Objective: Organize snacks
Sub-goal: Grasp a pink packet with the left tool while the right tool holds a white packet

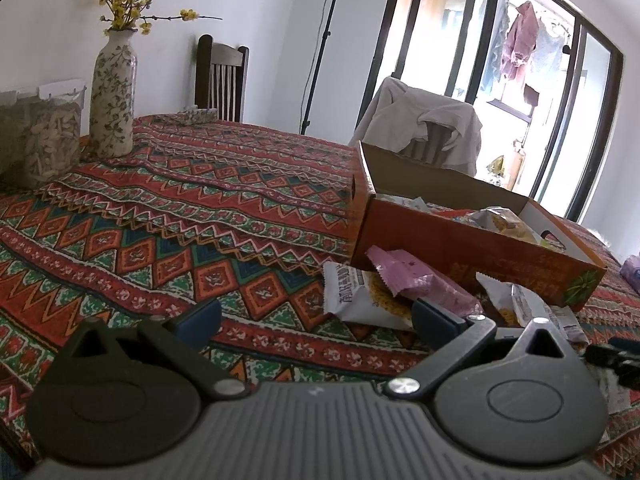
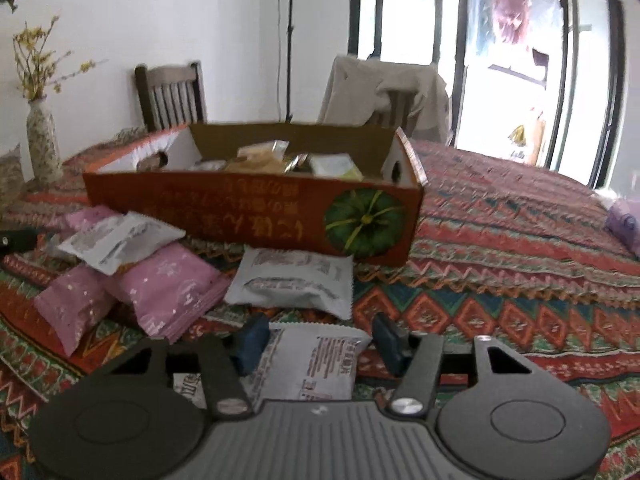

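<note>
Right gripper point(image 2: 316, 340) spread around a white snack packet point(image 2: 316, 364); left gripper point(image 1: 316, 316) wide open, empty; orange box point(image 2: 256, 216) at twelve o'clock.

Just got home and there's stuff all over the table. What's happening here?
Someone with a handheld gripper in each hand is sorting snacks into the orange cardboard box, which already holds several packets. Pink packets and white packets lie loose on the patterned tablecloth in front of it. The right gripper is open with a white packet between its fingers, not yet gripped. The left gripper is open and empty beside the pile.
</note>
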